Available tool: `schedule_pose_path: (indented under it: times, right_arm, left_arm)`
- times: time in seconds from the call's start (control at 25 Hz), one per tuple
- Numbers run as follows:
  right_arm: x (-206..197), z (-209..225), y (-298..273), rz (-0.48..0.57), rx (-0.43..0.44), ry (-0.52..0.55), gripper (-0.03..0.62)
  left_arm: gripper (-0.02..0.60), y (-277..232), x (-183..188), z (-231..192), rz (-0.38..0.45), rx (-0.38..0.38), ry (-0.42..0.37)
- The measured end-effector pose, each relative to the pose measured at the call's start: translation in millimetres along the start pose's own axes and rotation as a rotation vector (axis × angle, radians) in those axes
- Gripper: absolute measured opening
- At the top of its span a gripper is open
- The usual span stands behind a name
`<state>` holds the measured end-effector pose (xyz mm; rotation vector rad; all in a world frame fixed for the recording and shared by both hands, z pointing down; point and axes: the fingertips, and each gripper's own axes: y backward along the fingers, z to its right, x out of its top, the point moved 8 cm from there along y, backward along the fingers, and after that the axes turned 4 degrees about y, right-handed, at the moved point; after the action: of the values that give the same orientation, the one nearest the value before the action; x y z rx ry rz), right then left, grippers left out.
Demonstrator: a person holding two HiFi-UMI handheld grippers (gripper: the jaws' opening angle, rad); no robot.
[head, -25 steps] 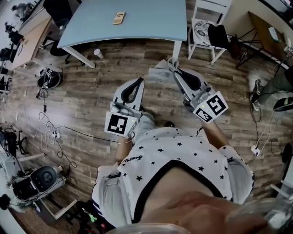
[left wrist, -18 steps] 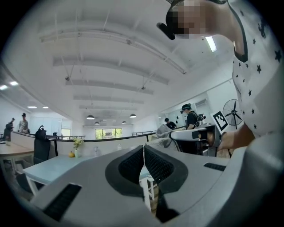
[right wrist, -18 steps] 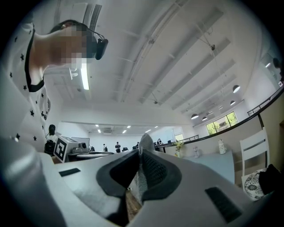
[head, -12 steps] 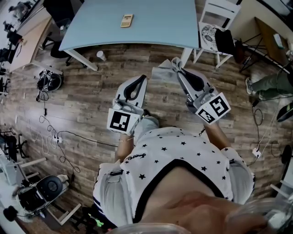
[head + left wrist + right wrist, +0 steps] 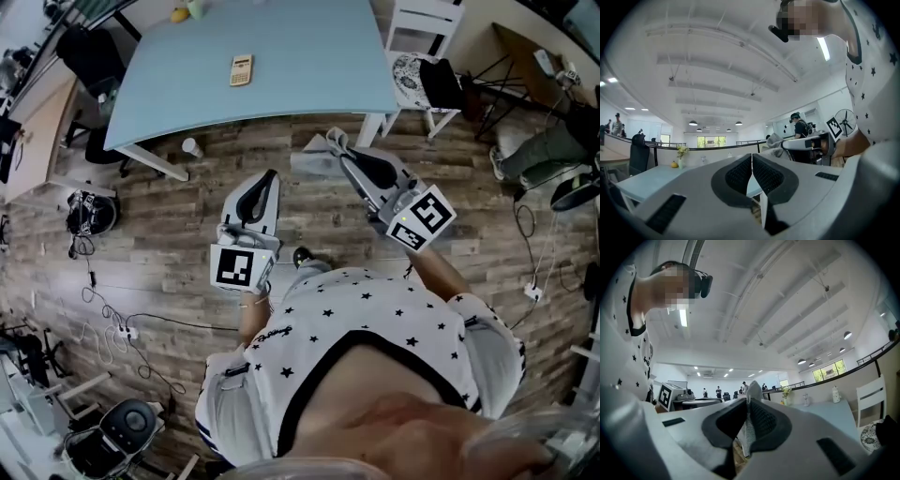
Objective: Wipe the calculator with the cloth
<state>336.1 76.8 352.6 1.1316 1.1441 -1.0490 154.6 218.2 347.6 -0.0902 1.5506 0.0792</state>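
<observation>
A small tan calculator (image 5: 242,69) lies on the light blue table (image 5: 309,56), well ahead of both grippers. My right gripper (image 5: 337,148) is shut on a pale grey cloth (image 5: 317,156) that hangs over the wooden floor, short of the table's near edge. In the right gripper view the cloth (image 5: 749,427) is pinched between the dark pads. My left gripper (image 5: 266,180) is shut with nothing in it, to the left of the right one and lower in the head view. Its closed jaws (image 5: 752,164) point toward the table, with the cloth (image 5: 774,140) off to the right.
A white chair (image 5: 422,47) with a dark bag stands right of the table. A paper cup (image 5: 191,147) sits on the floor by the table leg (image 5: 150,161). Yellow items (image 5: 180,13) rest at the table's far edge. Cables and equipment lie on the floor at left.
The table and calculator now sit lower and larger in the head view, so I am closer to them. Both grippers have stayed shut, the right one still holding the cloth.
</observation>
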Motion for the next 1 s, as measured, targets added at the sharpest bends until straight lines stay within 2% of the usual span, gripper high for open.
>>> schedule_pose_path:
  times: [0.12,0.52,1.0]
  right_arm:
    - [-2,0,-16,-0.001,-0.012,0.000,0.021]
    - [-5,-9,-94,-0.012,-0.020,0.018,0.021]
    - [-15,-20,-139,-0.035,0.003,0.019,0.021]
  left_arm:
    - [0.031,-2,0,-16,0.007,-0.017,-0.020]
    - [0.031,13,2,-94,0.020,-0.003,-0.020]
    - [0.031,32,-13,-136,0.024,0.045,0.016]
